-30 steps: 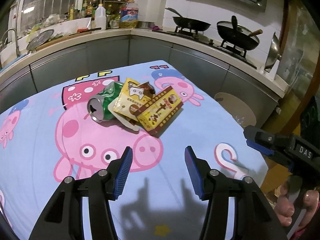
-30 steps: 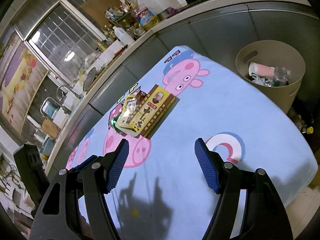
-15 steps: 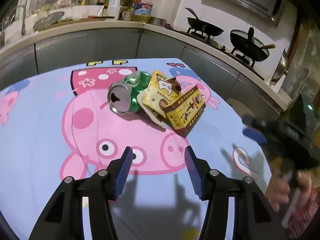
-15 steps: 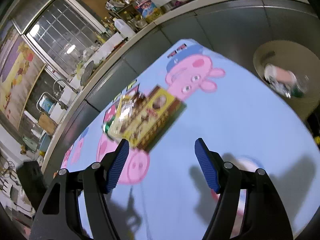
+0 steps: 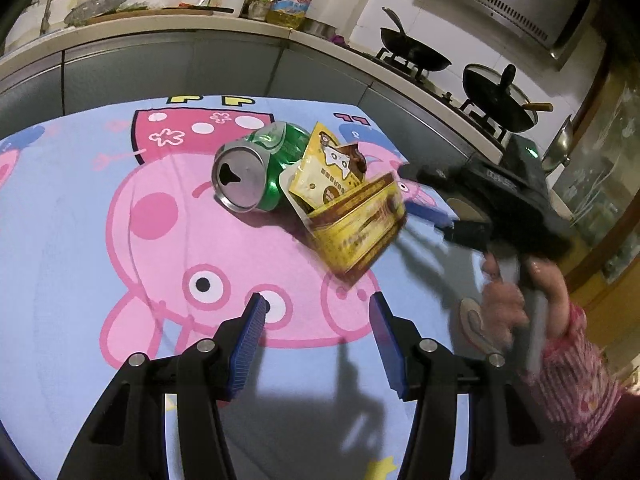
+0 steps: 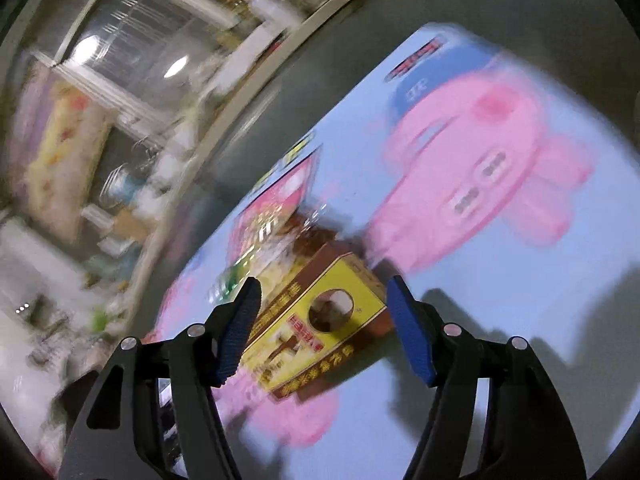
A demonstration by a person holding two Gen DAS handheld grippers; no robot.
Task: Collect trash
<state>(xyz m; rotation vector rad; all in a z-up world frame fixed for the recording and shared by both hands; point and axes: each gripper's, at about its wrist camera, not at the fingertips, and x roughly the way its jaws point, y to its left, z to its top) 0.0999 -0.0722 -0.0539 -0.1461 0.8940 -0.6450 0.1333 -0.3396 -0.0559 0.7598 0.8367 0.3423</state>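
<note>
Lying left of the yellow box (image 5: 358, 228), the crushed green can (image 5: 256, 172) touches a yellow snack wrapper (image 5: 326, 168) that leans between can and box; all three rest on the cartoon-print cloth of the table (image 5: 72, 240). The left tool (image 5: 316, 336) hangs short of the box, jaws half apart and empty. The right tool (image 6: 322, 320) straddles the box's near end, jaws closing, pads not yet pressing it. Judging by this, nothing from the pile is collected: the first pick is only beginning, with can and wrapper left
</note>
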